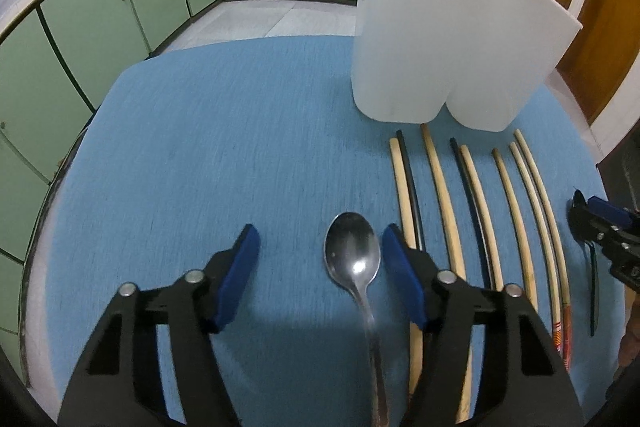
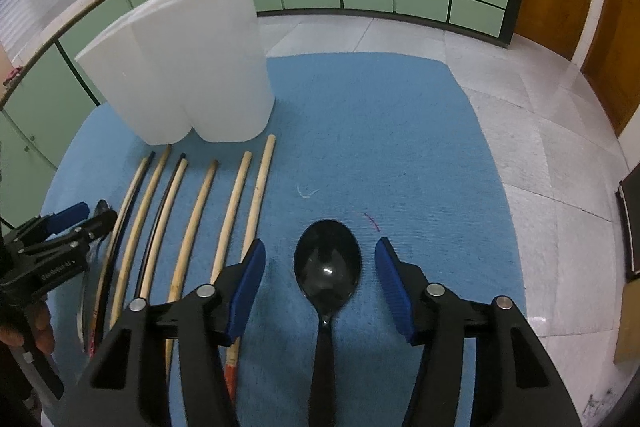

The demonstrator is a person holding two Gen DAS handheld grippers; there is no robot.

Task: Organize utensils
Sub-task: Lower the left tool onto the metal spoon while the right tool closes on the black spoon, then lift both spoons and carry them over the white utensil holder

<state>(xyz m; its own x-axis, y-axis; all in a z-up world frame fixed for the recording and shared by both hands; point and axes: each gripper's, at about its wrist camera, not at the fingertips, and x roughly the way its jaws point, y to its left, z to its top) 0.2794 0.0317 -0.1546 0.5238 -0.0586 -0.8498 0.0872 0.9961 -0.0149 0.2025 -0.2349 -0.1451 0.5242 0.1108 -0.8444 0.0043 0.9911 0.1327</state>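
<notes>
I have the left claw point(image 1: 320, 259) spread wide over the blue surface point(image 1: 200, 147), gripping nothing; the metal spoon point(image 1: 352, 259) lies flat between its pads, bowl up and pointing toward the far edge, nearer the right-hand pad than the other; its handle runs back under the claw toward the near edge. The right claw point(image 2: 320, 275) is likewise spread and empty, with the black spoon point(image 2: 327, 263) lying between its pads in the same way, handle toward me. Between the two spoons the chopsticks point(image 1: 444, 195) lie in a row, pale ones and a few dark ones; their far tips end just short of the white holder point(image 1: 440, 47), which stands upright toward the far edge.

I judge the metal spoon stiff, slick and a little heavier at the bowl; I would take it by the handle close behind the bowl so it does not swing. The black spoon looks like plastic: light, glossy, liable to slide between the pads; again the handle is the place. Both lie flat on cloth, so the pads must come right down to the surface to catch them; the near chopsticks could be nudged by the left claw.
</notes>
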